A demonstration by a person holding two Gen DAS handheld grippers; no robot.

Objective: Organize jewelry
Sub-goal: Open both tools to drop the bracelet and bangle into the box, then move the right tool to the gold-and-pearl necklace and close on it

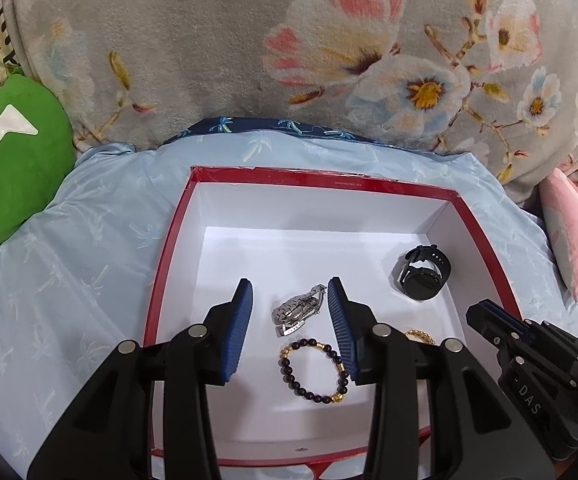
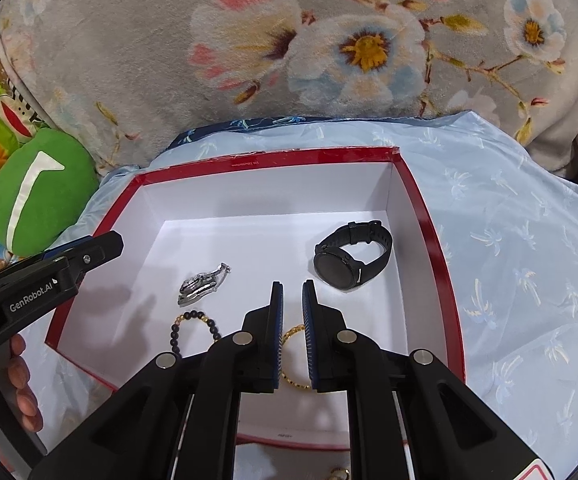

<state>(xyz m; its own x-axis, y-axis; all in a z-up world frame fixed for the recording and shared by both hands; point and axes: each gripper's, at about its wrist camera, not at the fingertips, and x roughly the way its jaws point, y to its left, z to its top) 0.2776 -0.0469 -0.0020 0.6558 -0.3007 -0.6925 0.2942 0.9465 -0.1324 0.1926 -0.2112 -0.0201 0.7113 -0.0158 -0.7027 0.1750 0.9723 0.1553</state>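
Inside the box [image 1: 441,196]: steel watch [image 1: 299,309] between my spread left gripper [image 1: 291,330]; black watch [image 2: 351,256] at 2 o'clock. Right gripper [image 2: 293,336] nearly closed over gold chain [image 2: 295,360], grip unclear. Chain may slip.

Lower centre of frame, in the red-rimmed white box [image 1: 369,186]: silver watch [image 1: 299,309], beaded bracelet [image 1: 313,368], gold bracelet [image 2: 295,380]; black watch [image 1: 423,274] right.
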